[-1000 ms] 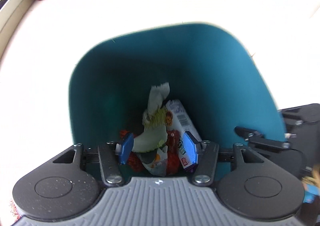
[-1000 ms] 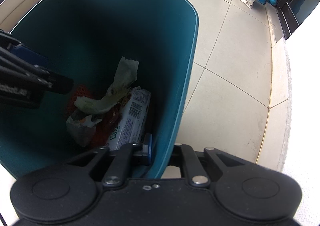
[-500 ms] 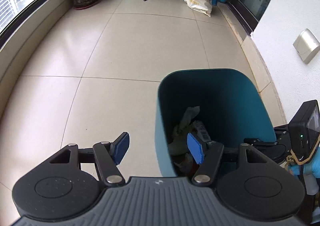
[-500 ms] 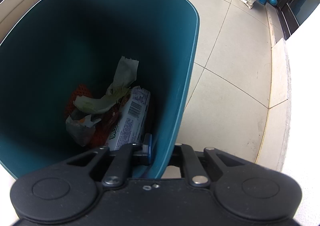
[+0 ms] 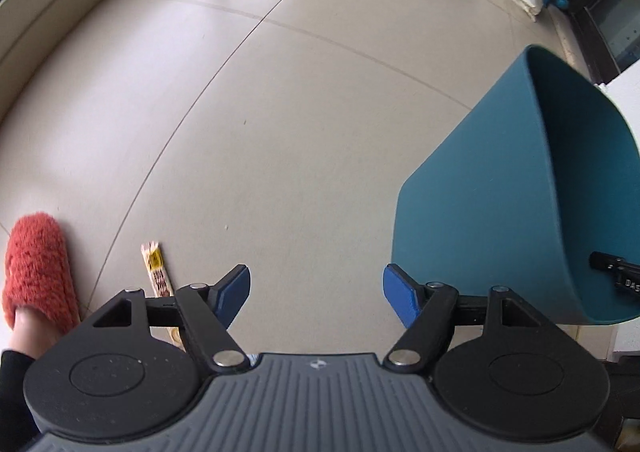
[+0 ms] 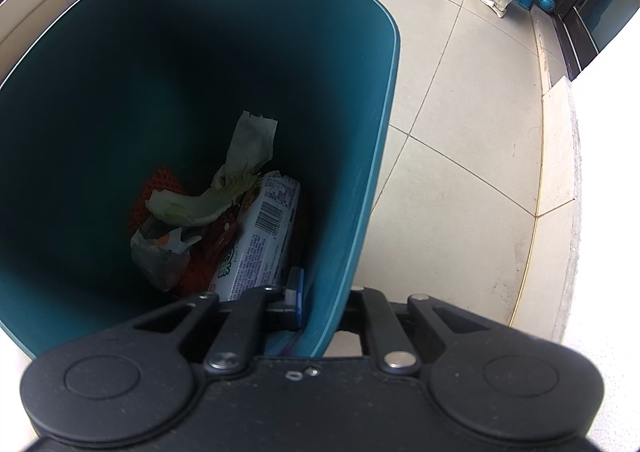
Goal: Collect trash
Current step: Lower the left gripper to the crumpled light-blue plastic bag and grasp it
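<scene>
Left gripper [image 5: 316, 292] over bare floor [image 5: 300, 132], jaws opening with nothing between, snack wrapper [image 5: 157, 272] on floor beside red slipper [image 5: 36, 272], right gripper [image 6: 320, 300] jaws clamped on teal bin [image 6: 352, 212] wall, trash [image 6: 224, 228] at its bottom

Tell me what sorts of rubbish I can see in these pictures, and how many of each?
Printed white packet in the bin: 1
Lettuce leaf: 1
Torn paper strip: 1
Orange foam netting: 1
Crumpled grey wrapper: 1
Snack wrapper on the floor: 1
Total: 6 that I can tell apart.
</scene>
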A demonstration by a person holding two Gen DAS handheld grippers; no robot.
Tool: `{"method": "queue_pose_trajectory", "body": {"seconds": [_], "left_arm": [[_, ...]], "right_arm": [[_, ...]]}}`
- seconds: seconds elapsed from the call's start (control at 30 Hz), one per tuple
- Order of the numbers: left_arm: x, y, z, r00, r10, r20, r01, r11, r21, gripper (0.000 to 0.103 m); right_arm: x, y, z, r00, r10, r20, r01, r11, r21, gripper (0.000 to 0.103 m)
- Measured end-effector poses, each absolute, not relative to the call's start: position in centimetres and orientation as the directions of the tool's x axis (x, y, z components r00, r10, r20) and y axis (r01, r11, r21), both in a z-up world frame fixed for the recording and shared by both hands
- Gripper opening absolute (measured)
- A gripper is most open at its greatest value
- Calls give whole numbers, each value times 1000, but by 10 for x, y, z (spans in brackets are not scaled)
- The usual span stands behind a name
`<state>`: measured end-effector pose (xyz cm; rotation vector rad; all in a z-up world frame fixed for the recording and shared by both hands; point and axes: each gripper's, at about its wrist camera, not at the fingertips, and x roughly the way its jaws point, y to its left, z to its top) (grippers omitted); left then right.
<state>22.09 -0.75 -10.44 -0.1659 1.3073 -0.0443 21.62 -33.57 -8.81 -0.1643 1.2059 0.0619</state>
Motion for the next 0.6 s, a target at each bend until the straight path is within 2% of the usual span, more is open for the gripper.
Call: {"method": "queue_pose_trajectory", "body": {"seconds": [0.33, 0.6], "left_arm": [[176, 16, -240, -9, -110, -994, -265, 959, -104, 73], [154, 15, -299, -93, -73, -993, -264, 964, -46, 73]], "right_arm": [[216, -337, -90, 359, -37, -933, -136, 986, -92, 10], [216, -337, -89, 359, -37, -933, -137, 986, -92, 10]]}}
